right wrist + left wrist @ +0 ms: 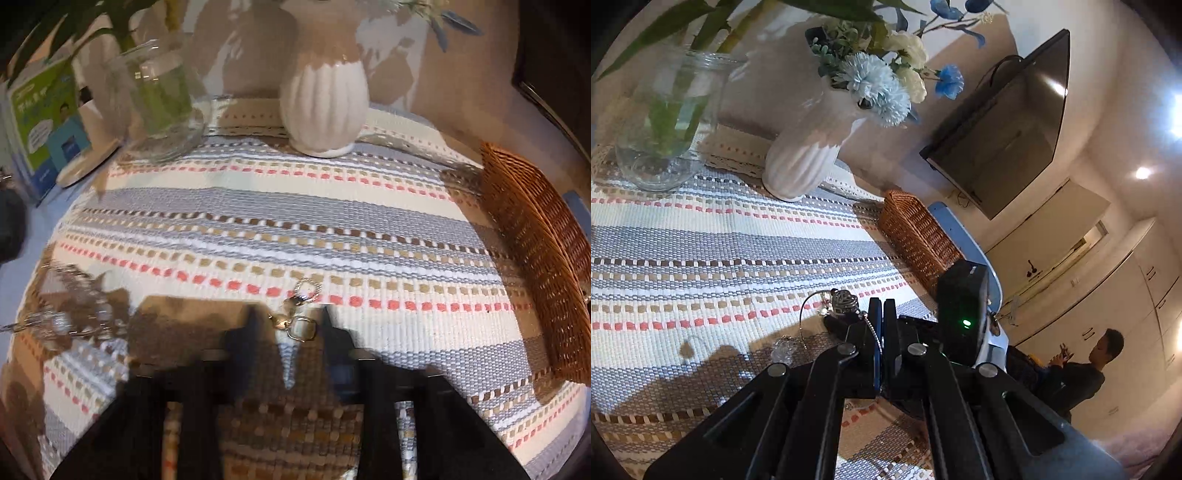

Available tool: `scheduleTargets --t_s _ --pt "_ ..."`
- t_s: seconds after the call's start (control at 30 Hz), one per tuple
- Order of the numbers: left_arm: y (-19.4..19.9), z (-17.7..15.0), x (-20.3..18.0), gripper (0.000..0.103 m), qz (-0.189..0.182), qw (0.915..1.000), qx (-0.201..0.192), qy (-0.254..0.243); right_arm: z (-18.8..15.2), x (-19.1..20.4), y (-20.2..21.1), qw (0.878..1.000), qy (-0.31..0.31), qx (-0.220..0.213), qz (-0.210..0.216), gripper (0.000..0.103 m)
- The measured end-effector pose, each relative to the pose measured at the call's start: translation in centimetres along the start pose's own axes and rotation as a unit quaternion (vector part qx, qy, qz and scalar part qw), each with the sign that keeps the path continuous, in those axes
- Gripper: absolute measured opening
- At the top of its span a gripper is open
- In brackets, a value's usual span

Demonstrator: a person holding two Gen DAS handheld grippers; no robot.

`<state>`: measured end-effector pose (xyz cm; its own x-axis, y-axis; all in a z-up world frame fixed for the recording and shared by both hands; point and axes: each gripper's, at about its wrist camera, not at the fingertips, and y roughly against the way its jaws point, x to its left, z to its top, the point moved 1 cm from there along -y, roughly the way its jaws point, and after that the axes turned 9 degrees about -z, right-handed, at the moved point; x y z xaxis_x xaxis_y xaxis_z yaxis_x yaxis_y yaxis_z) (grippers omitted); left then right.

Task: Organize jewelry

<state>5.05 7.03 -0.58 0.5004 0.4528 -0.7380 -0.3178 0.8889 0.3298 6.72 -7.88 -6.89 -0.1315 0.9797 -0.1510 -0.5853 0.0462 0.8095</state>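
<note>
The left tool (882, 314) was clamped together on a fine chain (872, 328), its charm (844, 301) hanging at ten o'clock above the striped surface (720, 236). The right tool (290, 325) stood slightly apart around a clasp (301, 326), pads not visibly pressing. The basket (535, 258) lay at two o'clock, nearer the right tool.

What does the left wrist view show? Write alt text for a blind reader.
The left gripper, shut, pinches a silver chain whose round pendant sits beside its tip above a striped cloth. Behind stand a white ribbed vase, a glass jar and a wicker basket.
</note>
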Motion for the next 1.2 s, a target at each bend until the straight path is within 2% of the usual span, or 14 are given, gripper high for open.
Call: scheduleTargets --t_s 0.1,0.17,0.3,0.37,0.47,0.5,0.53,0.6,0.9,0.97,1.0,1.03,1.1,1.2 --pt "-0.5 -0.2 0.2 0.000 0.001 1.0000 0.009 0.001 -1.0 -0.6 0.7 1.000 0.000 0.002 0.007 0.009" --pt "-1.1 -0.3 0.3 0.000 -0.007 0.9997 0.021 0.001 -1.9 -1.8 1.7 0.999 -0.015 0.006 0.041 0.004" --pt "-2.4 -0.8 -0.4 0.000 -0.059 0.9970 0.049 -0.004 -3.3 -5.2 4.4 0.995 -0.059 -0.002 0.083 0.004" --pt "-2.1 -0.7 -1.3 0.000 -0.085 0.9954 0.041 -0.017 -3.7 -6.9 5.5 0.991 -0.077 -0.004 0.107 0.004" --pt "-1.6 -0.1 -0.3 0.000 -0.005 0.9996 0.024 -0.012 -3.8 -7.7 5.9 0.992 -0.077 0.005 0.102 0.011" --pt "-1.8 -0.1 0.5 0.000 0.013 0.9995 0.029 0.003 -3.7 -7.7 5.7 0.992 -0.071 0.015 0.105 0.019" --pt "-2.4 -0.1 2.7 0.000 0.036 0.9971 0.048 0.047 -3.6 -7.6 5.5 0.992 -0.067 0.019 0.107 0.027" --pt "-2.7 -0.4 5.4 0.000 0.052 0.9914 0.056 0.106 -3.0 -6.8 5.2 0.991 -0.073 0.022 0.113 0.030" --pt "-1.7 -0.3 5.6 0.000 0.050 0.9920 0.046 0.107 0.8 -1.9 1.5 0.994 -0.011 0.046 0.099 0.030" --pt "-1.5 -0.3 5.9 0.000 0.053 0.9908 0.047 0.115 1.2 -0.8 1.2 0.997 0.010 0.036 0.073 0.029" --pt "-1.5 -0.4 6.1 0.000 0.052 0.9901 0.047 0.121 1.3 -0.1 1.2 0.998 0.030 0.032 0.051 0.025" --pt "-1.5 -0.4 6.2 0.000 0.050 0.9900 0.047 0.124 1.2 0.4 1.4 0.998 0.047 0.026 0.021 0.012" --pt "-1.2 -0.3 6.2 0.000 0.049 0.9899 0.046 0.125 0.8 1.0 1.8 0.998 0.060 0.012 0.003 0.008" --pt "-1.2 -0.5 6.5 0.000 0.077 0.9873 0.060 0.125 0.0 0.4 2.3 0.999 0.038 0.016 0.025 0.008"
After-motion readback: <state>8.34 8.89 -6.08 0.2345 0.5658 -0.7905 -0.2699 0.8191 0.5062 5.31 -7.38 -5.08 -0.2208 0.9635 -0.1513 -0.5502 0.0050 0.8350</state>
